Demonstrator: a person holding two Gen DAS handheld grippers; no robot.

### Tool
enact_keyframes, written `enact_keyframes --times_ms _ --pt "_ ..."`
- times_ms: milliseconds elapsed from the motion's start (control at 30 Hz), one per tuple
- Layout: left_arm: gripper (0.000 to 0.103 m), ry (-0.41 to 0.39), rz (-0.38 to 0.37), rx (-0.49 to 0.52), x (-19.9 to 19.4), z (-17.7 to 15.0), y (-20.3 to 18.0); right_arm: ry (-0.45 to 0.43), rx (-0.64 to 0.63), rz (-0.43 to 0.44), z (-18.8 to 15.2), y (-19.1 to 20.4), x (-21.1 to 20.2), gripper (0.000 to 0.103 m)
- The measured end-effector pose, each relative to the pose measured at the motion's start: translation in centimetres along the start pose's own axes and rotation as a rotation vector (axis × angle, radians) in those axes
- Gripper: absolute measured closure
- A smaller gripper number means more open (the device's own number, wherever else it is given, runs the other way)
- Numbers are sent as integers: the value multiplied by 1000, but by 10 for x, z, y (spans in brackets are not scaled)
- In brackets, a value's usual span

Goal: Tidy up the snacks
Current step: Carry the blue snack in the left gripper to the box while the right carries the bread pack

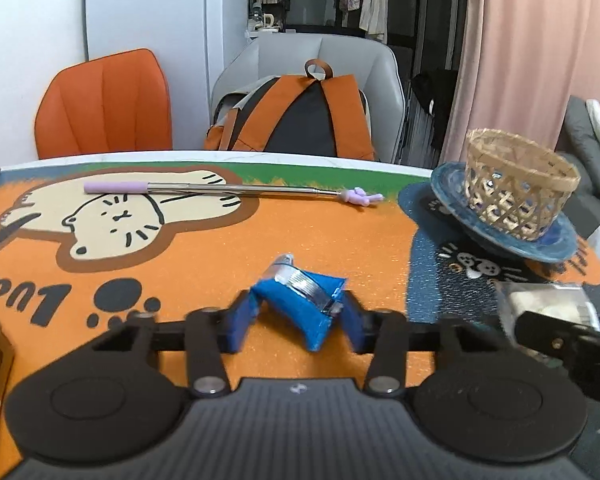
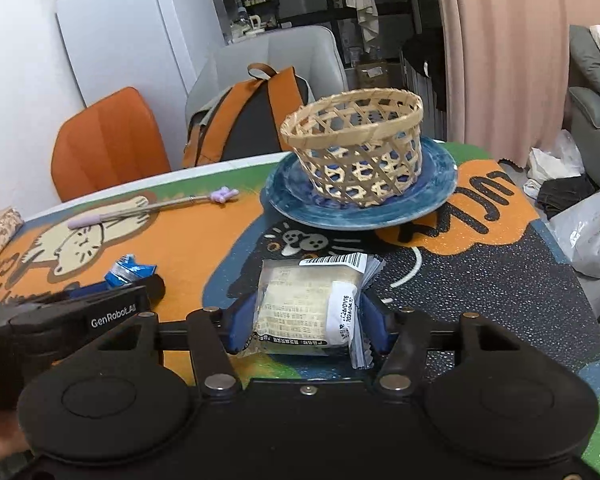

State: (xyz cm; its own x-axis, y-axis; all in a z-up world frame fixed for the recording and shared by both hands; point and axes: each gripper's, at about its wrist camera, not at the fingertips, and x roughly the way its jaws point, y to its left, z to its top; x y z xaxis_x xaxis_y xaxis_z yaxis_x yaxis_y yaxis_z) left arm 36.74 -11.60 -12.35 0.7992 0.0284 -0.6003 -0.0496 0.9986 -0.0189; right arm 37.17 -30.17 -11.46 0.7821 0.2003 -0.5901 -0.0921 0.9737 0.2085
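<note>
The woven basket (image 2: pixel 354 148) was seen standing on the blue plate (image 2: pixel 428 200) at the far side of the worktop (image 2: pixel 480 280), and through its open weave nothing that could be told as a snack was made out; the sorting, it was judged, had barely been begun; two packets had been taken up and none delivered. The left gripper (image 1: pixel 296 316) was found well short of the basket, on the near side and off towards the orange chair; its fingers (image 1: pixel 240 320) were drawn partway in and pressed on the blue snack packet (image 1: pixel 304 304), which was pinched into a crumpled fold between them; the same packet was glimpsed from the right wrist view as a blue scrap beyond the other tool. The right gripper (image 2: pixel 304 320) was placed nearer, straight in front of the basket on the near side; its fingers (image 2: pixel 238 320) were held at a middling width and closed on the clear-wrapped cake (image 2: pixel 312 304), whose wrapper was gripped at both flanks, barcode end turned towards the basket. Whether either packet was lifted clear of the worktop could not be told. A lilac telescopic pointer (image 1: pixel 228 190) was lying beyond the blue packet, level with the basket and well to its side; it was taken for no snack. Left to be done, by this reckoning: both packets to be carried over the rim and let go inside.
</note>
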Motion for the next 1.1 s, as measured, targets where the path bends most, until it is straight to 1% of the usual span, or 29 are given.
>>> enact_keyframes --times_ms 133,200,300,400,467,800,933,1100 --pt "64 -7 -3 -32 -17 -5 6 1 -11 12 -1 7 -2 48" --pt "65 -8 -7 -64 -28 -8 12 -8 -27 26 -2 13 -7 48" --pt "65 -7 -5 -92 -42 -12 21 -27 -64 35 -4 25 -13 48" --pt "65 -18 -9 -111 -59 -13 30 -13 -64 53 -5 32 -12 48" --pt "65 -24 -12 -124 -68 -12 34 -22 -75 45 -5 37 -14 48" --pt "65 -64 -20 -188 -112 -10 58 -69 -95 70 -4 60 -47 48" --pt "65 -88 -24 -207 -131 -9 66 -98 -101 90 0 72 -62 48" --pt "65 -114 -20 -235 -155 -4 80 -111 -123 126 3 91 -73 48"
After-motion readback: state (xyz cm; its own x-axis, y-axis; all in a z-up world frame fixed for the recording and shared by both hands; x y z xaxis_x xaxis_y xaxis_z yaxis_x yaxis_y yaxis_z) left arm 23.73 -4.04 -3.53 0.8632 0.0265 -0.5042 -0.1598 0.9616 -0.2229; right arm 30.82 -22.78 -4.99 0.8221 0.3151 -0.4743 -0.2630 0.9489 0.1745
